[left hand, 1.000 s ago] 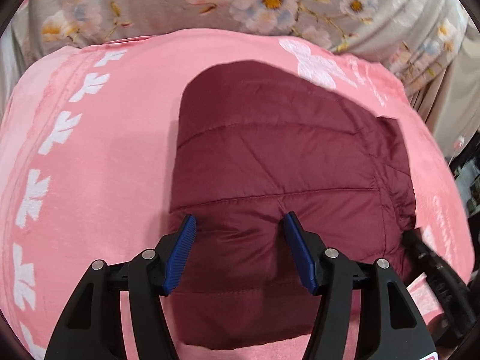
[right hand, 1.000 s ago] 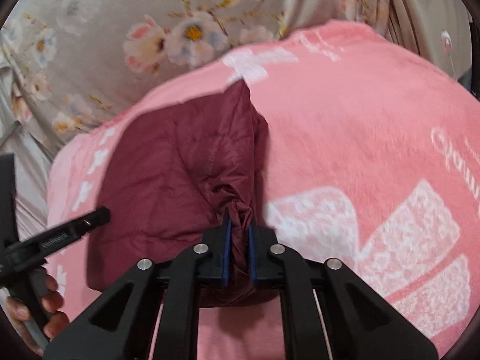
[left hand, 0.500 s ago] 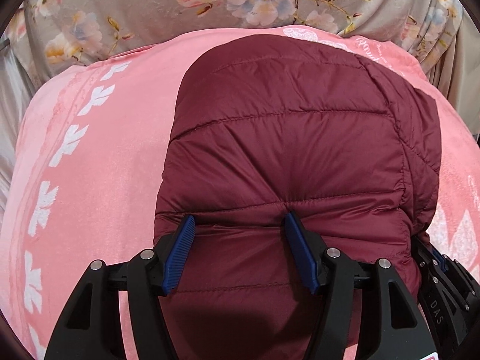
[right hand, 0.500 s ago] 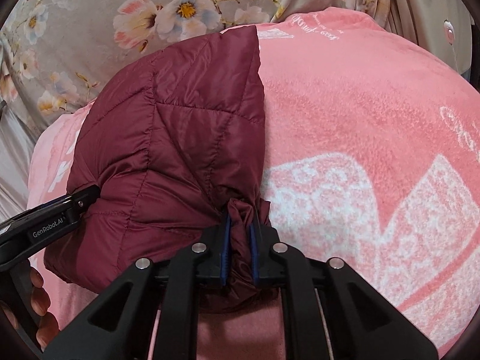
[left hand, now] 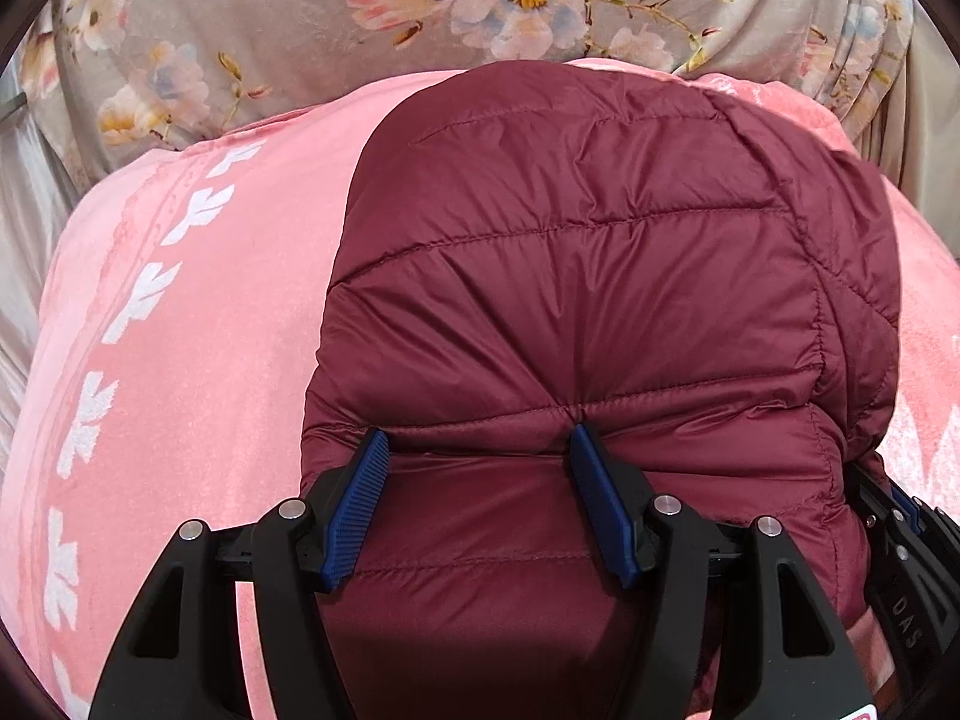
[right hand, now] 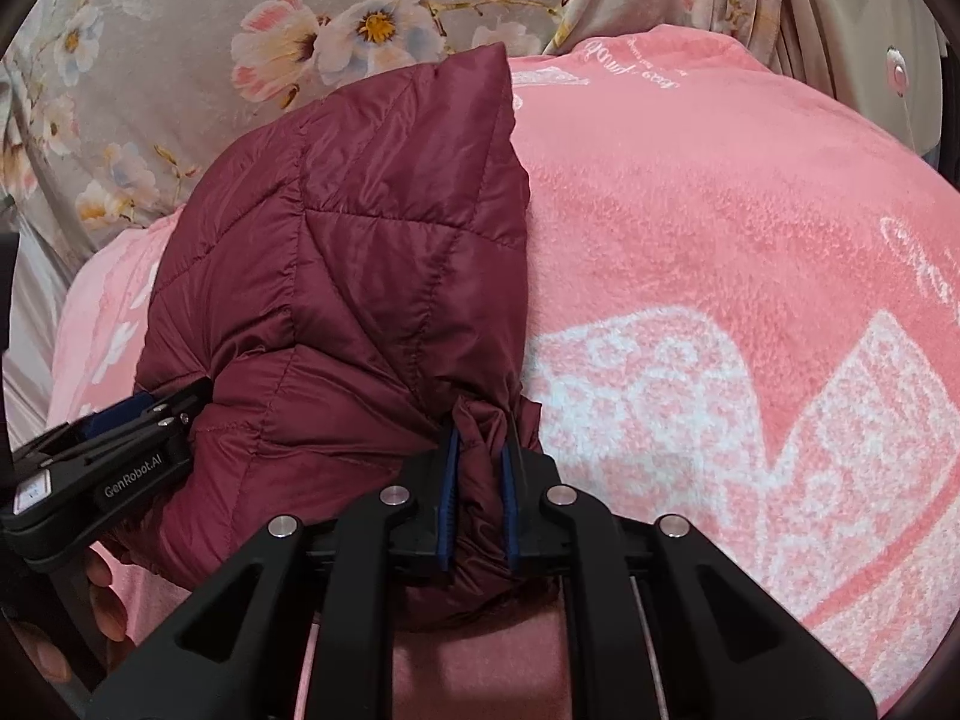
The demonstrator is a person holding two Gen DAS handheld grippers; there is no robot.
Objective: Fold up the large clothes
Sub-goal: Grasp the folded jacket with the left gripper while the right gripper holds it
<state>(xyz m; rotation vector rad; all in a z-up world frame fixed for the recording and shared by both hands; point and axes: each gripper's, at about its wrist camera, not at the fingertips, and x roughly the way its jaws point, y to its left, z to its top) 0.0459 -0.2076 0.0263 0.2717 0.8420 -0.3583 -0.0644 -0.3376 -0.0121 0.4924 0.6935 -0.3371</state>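
Observation:
A maroon quilted puffer jacket lies folded in a thick bundle on a pink blanket. My left gripper has its jaws wide apart on the near edge, with a thick fold of the jacket bulging and puckering between the blue pads. In the right wrist view the jacket rises to a pointed far corner. My right gripper pinches a bunched near corner; its jaws are opening and the fabric still fills the narrow gap. The left gripper shows at the jacket's left side, the right gripper at the other view's right edge.
The pink blanket with white patterns spreads wide to the right of the jacket. Grey floral fabric lies bunched along the far side. A person's fingers hold the left gripper's handle at the lower left.
Both grippers have come down with the jacket, which has settled into a puffed bundle that fills more of both views. The right jaws have parted slightly around the bunched corner.

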